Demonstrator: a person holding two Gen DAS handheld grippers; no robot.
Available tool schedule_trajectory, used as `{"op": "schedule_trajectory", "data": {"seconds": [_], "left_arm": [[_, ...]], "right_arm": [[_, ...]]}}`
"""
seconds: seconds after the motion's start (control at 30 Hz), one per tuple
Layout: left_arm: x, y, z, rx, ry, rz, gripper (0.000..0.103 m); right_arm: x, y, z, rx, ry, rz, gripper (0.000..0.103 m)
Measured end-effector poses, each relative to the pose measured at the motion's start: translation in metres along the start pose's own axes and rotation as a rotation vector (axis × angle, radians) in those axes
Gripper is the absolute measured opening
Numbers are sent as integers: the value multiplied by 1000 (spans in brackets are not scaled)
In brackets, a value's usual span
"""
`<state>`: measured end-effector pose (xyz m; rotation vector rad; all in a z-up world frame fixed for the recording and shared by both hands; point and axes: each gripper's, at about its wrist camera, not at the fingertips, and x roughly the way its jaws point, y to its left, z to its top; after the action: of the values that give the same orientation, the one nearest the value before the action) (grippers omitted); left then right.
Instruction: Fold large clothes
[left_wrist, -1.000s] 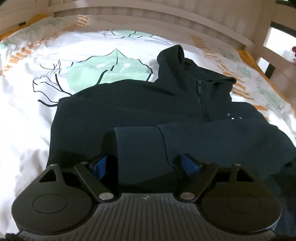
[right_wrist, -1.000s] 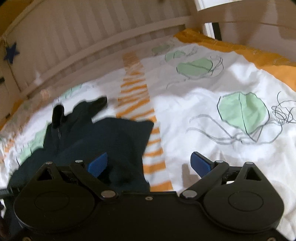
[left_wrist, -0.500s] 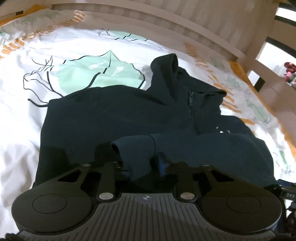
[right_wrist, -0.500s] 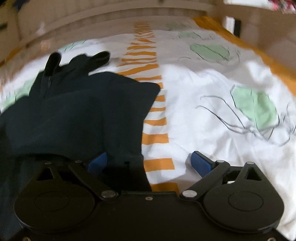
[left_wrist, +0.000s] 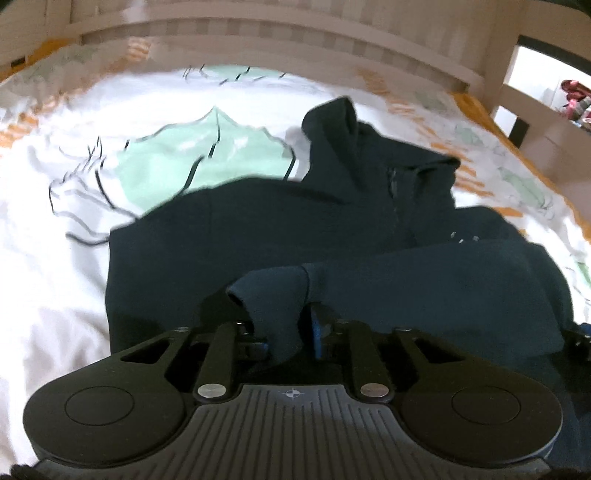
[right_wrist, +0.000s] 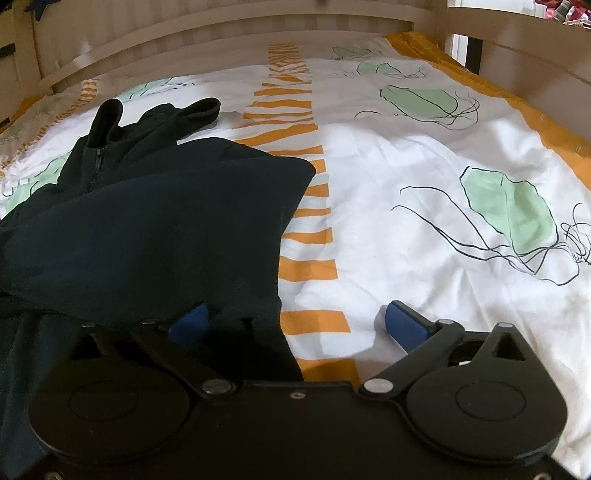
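Nearest in, the left hand-held gripper pinches the sleeve cuff of the dark hoodie, its jaws easing slightly apart though the cloth sits pressed between them, probably to carry that sleeve across the body. The right hand-held gripper stands wide and opening, straddling the hoodie's side edge, nothing gripped. Beyond the cuff, the hood lies toward the bed's slatted rail.
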<state>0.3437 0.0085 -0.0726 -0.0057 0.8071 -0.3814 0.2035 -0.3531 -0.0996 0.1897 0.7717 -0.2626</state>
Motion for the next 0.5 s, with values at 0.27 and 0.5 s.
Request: {"op": "schedule_trajectory", "data": {"seconds": [0.27, 0.5], "left_arm": [[-8, 15, -2, -12, -15, 12, 57], [-20, 11, -13, 48, -7, 59, 66]], "right_arm": [[-1, -1, -11, 4, -60, 7, 102], [-1, -5, -14, 24, -76, 24, 103]]}}
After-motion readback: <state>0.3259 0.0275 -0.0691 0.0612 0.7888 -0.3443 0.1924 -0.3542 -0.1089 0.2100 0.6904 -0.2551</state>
